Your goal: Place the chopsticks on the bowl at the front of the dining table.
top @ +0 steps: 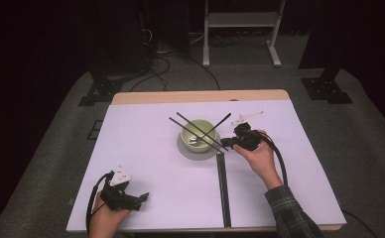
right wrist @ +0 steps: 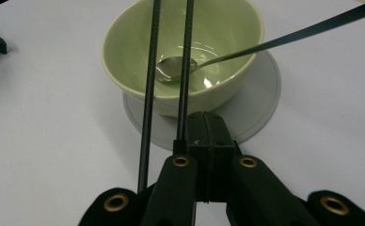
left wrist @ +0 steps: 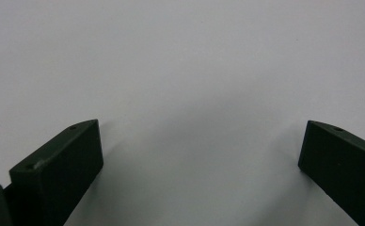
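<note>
The right gripper (right wrist: 204,141) is clenched, its jaws pressed together at the near end of a black chopstick (right wrist: 186,70). Whether the stick is actually nipped between the pads or only lies against their left side cannot be told from the right gripper view. That chopstick runs straight ahead of the jaws across the mouth of a pale green bowl (right wrist: 124,52), and a second chopstick (right wrist: 150,84) lies parallel just to its left, also bridging the rim. Inside the bowl rests a spoon (right wrist: 173,68), its dark handle angling up and away to the gripper's right. The bowl sits on a grey round coaster (right wrist: 260,99) directly in front of the jaws.

By the look of it, the table setting is near its end: bowl, spoon and both chopsticks are in place, and what seems left is to let go of the chopstick and back the hand away.

The left gripper (top: 131,199) is released, jaws wide apart with nothing between them, hovering low over the bare cloth well apart from the bowl.

The work surface is a white-covered table (top: 146,163) with a wooden edge at its far side and a black strip (top: 223,188) running from beside the right gripper toward the person. Beyond it lie grey carpet, trailing cables, dark stands and a white metal rack (top: 240,20) in a dim room.
</note>
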Action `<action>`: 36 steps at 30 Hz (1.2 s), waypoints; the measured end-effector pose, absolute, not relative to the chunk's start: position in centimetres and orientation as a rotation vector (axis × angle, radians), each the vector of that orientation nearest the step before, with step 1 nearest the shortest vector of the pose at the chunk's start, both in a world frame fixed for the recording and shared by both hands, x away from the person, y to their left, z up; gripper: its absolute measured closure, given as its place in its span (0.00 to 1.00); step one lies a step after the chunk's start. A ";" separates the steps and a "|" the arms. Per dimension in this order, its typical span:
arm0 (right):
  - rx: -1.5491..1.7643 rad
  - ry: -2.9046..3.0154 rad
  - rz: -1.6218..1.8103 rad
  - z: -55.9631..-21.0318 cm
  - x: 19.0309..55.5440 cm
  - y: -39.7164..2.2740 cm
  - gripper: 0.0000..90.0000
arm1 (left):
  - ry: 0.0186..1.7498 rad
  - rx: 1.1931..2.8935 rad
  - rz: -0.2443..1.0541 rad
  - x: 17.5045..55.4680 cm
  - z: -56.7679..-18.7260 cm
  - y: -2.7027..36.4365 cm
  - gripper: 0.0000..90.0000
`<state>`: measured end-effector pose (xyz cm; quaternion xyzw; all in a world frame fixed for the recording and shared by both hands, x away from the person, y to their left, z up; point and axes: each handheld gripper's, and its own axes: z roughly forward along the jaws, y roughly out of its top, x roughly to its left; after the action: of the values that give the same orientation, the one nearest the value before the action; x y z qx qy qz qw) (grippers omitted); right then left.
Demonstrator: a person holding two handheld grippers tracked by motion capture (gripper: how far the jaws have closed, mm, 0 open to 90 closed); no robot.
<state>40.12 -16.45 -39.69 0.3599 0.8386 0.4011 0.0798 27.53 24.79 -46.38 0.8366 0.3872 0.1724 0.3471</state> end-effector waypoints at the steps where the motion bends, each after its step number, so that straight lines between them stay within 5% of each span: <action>1: 1.070 2.510 1.200 -39.8 40.0 -16.4 1.00 | 1.004 2.170 0.447 27.5 -46.4 24.8 0.00; 36: 0.922 2.614 1.210 -40.5 37.5 -12.3 1.00 | 1.001 2.171 0.451 27.5 -46.4 24.8 0.00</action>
<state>37.47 -12.26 -40.54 0.3042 0.8629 0.3992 0.0586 27.55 24.80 -46.38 0.8368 0.3861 0.1739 0.3470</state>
